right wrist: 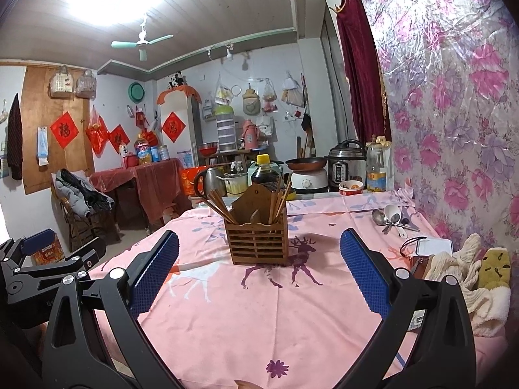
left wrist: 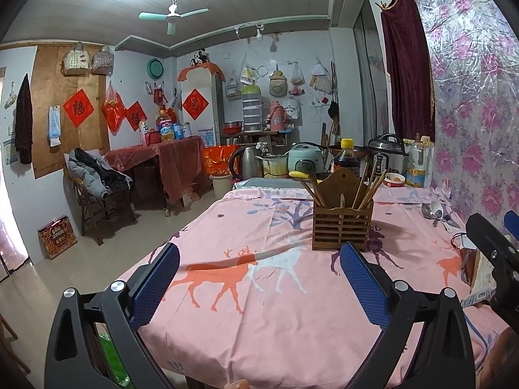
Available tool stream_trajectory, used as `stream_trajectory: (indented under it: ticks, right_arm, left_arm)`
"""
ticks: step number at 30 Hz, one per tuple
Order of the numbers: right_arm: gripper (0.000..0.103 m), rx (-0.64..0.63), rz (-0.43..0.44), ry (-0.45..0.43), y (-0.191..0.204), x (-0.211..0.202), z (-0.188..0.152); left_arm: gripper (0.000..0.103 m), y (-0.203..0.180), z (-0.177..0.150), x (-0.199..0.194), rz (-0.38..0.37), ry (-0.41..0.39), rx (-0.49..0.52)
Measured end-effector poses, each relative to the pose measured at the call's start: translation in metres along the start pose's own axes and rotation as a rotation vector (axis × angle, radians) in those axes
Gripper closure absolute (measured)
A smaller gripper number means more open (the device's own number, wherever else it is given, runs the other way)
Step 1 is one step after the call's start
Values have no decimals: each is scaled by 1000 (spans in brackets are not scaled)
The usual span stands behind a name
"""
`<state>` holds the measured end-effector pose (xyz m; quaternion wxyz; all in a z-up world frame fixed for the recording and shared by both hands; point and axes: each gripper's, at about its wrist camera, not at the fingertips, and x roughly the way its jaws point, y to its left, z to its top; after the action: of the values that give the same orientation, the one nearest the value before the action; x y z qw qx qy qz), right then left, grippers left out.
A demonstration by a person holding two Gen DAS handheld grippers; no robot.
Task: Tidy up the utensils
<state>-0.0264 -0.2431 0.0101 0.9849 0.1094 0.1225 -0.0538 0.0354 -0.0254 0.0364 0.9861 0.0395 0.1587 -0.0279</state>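
Left wrist view: a big tabletop (left wrist: 259, 308) is seen, covered by a pink cloth with deer on it. The tabletop is seen in the right wrist view (right wrist: 227, 324) too.

Both claws are held low over the near edge of the tabletop and are pointed forward, toward the far end of the room. The left claw (left wrist: 259, 278) is spread wide, and nothing is held between its blue pads. The right claw (right wrist: 259, 272) is spread wide too, and nothing is pinched by it. The two claws are held side by side. The right claw (left wrist: 496, 253) can be seen at the right edge of the left wrist view, and the left claw (right wrist: 48, 259) can be seen at the left edge of the right wrist view.

A brown wooden holder (left wrist: 342, 223) is stood upright in the middle of the tabletop, well ahead of both claws. In the right wrist view the holder (right wrist: 256, 240) is seen straight ahead between the pads. Chopsticks (right wrist: 223, 209) are stood in it, leaning out to the sides.

Some spoons (right wrist: 391, 218) are laid in a small pile on the cloth, to the right of the holder and near the flowered wall. They are well apart from the holder.
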Motion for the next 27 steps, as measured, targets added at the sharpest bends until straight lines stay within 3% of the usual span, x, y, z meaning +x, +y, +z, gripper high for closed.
stream_trajectory:
  ticks: [27]
  right_arm:
    - [7, -34, -7, -1, 4, -3, -6]
  left_arm:
    - [6, 1, -5, 4, -14, 11, 7]
